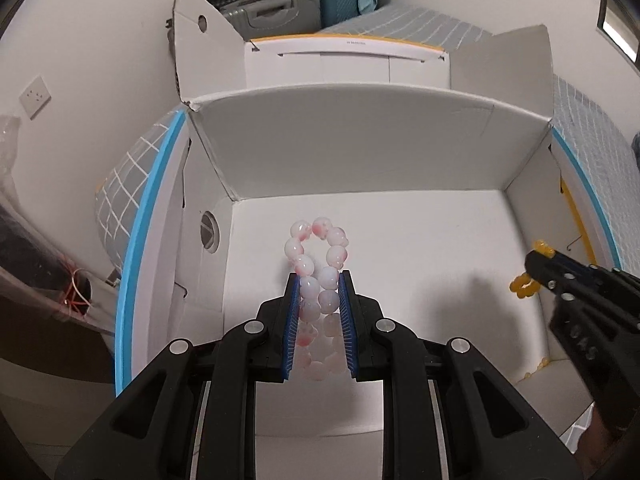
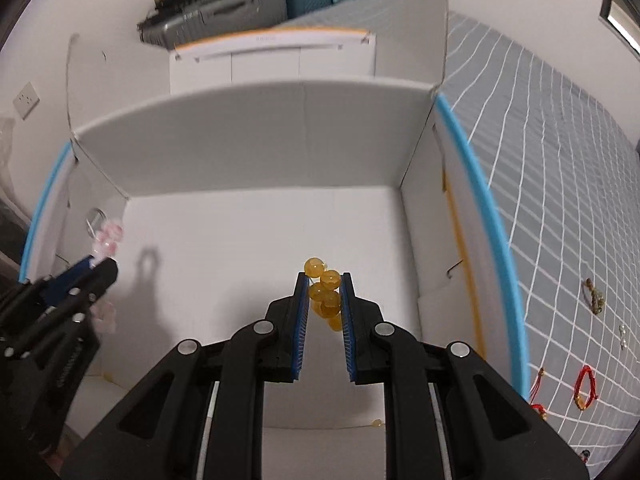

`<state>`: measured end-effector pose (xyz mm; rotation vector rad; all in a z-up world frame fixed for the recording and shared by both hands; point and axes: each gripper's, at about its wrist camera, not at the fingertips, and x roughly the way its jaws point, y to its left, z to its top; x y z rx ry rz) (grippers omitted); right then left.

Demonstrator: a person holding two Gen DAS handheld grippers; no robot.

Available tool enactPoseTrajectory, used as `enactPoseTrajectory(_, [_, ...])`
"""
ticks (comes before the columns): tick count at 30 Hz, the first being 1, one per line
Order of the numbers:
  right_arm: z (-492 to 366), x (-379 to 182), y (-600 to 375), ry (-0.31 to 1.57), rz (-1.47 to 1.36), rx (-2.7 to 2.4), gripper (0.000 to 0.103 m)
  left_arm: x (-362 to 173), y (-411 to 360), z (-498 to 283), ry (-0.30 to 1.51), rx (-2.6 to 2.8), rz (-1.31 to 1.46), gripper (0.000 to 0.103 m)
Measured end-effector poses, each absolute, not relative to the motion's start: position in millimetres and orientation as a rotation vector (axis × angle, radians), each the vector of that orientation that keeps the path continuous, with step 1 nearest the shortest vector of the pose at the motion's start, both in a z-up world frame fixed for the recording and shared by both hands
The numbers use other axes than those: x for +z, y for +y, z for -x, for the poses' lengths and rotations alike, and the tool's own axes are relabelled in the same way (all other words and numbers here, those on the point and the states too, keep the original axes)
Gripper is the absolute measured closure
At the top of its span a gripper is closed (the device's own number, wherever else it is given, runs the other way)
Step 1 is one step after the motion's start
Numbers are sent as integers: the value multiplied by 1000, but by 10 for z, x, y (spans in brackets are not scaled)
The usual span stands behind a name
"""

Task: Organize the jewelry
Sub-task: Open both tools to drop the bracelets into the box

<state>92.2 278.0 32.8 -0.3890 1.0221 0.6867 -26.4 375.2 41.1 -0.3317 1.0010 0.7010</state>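
Note:
My left gripper (image 1: 319, 278) is shut on a pink-and-white bead bracelet (image 1: 316, 248), held above the floor of a white cardboard box (image 1: 360, 152). My right gripper (image 2: 324, 278) is shut on a yellow amber bead bracelet (image 2: 325, 292), also held inside the box, toward its right side. The right gripper shows at the right edge of the left wrist view (image 1: 538, 258) with yellow beads (image 1: 522, 286) hanging from it. The left gripper shows at the left of the right wrist view (image 2: 102, 264) with pink beads (image 2: 108, 238).
The box sits on a grey grid-patterned bedcover (image 2: 560, 160). Several loose pieces lie on the cover to the right of the box: a red cord bracelet (image 2: 586, 386), a brownish piece (image 2: 596, 298), small clear pieces (image 2: 623, 336). A second white box (image 1: 344, 60) and suitcases (image 1: 280, 10) stand behind.

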Motion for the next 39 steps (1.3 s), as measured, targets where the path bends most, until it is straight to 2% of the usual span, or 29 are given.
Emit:
enactPoseTrajectory(7, [-929, 260, 2820, 1073, 407, 680, 85, 360, 3789, 252, 1042, 710, 343, 81])
enactPoseTrajectory(9, [-930, 275, 2799, 1071, 403, 683, 75, 378, 3784, 260, 1032, 721, 336, 81])
enactPoseTrajectory(11, [-930, 315, 2766, 1060, 394, 685, 60, 406, 3772, 269, 1029, 721, 338, 77])
enactPoseTrajectory(13, [-907, 361, 2751, 1045, 388, 689, 52, 444, 3757, 284, 1018, 715, 340, 60])
enactPoseTrajectory(16, [-863, 457, 2699, 1019, 370, 694, 34, 535, 3735, 338, 990, 724, 329, 44])
enactPoseTrajectory(18, [-814, 546, 2673, 981, 375, 681, 26, 592, 3705, 371, 972, 744, 298, 41])
enactPoseTrajectory(20, [-788, 616, 2638, 958, 362, 672, 16, 655, 3677, 428, 947, 758, 277, 31])
enactPoseTrajectory(22, [-760, 697, 2592, 936, 336, 676, 9, 706, 3663, 482, 926, 764, 270, 26])
enactPoseTrajectory(26, [-710, 767, 2579, 893, 359, 653, 7, 780, 3621, 558, 893, 788, 238, 10])
enactPoseTrajectory(29, [-684, 777, 2553, 890, 353, 663, 7, 803, 3630, 598, 886, 785, 252, 6])
enactPoseTrajectory(39, [-675, 860, 2382, 882, 295, 667, 7, 862, 3552, 685, 865, 776, 265, 6])
